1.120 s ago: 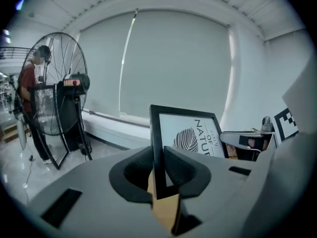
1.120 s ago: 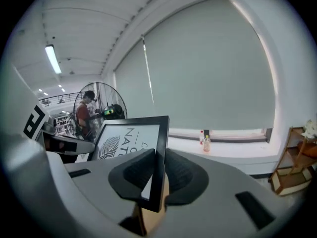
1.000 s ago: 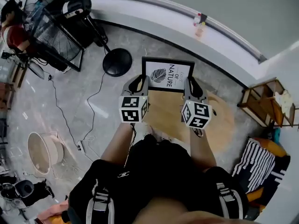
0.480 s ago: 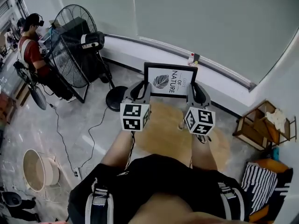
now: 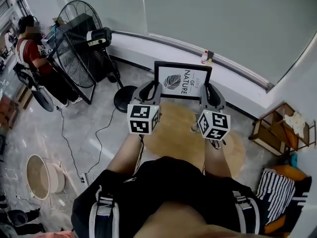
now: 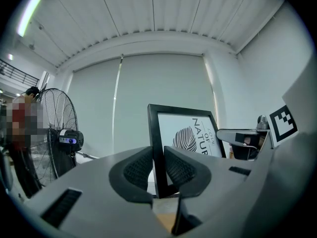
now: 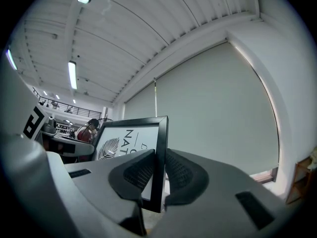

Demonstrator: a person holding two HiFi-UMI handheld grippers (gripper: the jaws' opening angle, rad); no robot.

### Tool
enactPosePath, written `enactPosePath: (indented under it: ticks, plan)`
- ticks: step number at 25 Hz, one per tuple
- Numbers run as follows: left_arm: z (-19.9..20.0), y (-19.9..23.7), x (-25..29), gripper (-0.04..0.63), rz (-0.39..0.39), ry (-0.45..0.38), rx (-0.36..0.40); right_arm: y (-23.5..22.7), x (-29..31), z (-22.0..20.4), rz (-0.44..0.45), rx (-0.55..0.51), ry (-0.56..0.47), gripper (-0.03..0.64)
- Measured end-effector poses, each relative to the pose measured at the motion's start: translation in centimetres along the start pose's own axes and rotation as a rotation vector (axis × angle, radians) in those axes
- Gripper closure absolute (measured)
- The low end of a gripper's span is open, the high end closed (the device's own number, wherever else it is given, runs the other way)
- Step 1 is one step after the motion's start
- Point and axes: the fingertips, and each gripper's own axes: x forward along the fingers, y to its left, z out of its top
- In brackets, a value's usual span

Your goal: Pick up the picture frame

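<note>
A black picture frame (image 5: 182, 80) with a white print of a leaf and lettering hangs upright in the air in front of me, above a round wooden table (image 5: 173, 128). My left gripper (image 5: 152, 89) is shut on the frame's left edge (image 6: 156, 152), its ribbed pads pressed on both sides of the black bar. My right gripper (image 5: 207, 92) is shut on the frame's right edge (image 7: 160, 162) in the same way. Both grippers point roughly level toward the grey window blind.
A large black standing fan (image 5: 74, 43) and its round base (image 5: 124, 98) stand at the left, with a person (image 5: 29, 48) beyond. A cable runs across the floor to a round basket (image 5: 42, 175). A wooden shelf (image 5: 280, 133) and a striped cushion (image 5: 277, 195) sit at the right.
Both grippers have risen with the frame between them, lifting it off the round table. Over the last half second they have held almost still.
</note>
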Motion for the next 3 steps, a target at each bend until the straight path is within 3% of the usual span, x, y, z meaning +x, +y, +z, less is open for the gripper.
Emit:
enactPosePath:
  ticks: [3]
  plan:
    - [-0.29, 0.62, -0.43, 0.509, 0.0, 0.005, -0.003, 0.75, 0.1, -0.32, 0.002, 0.0, 0.008, 0.537]
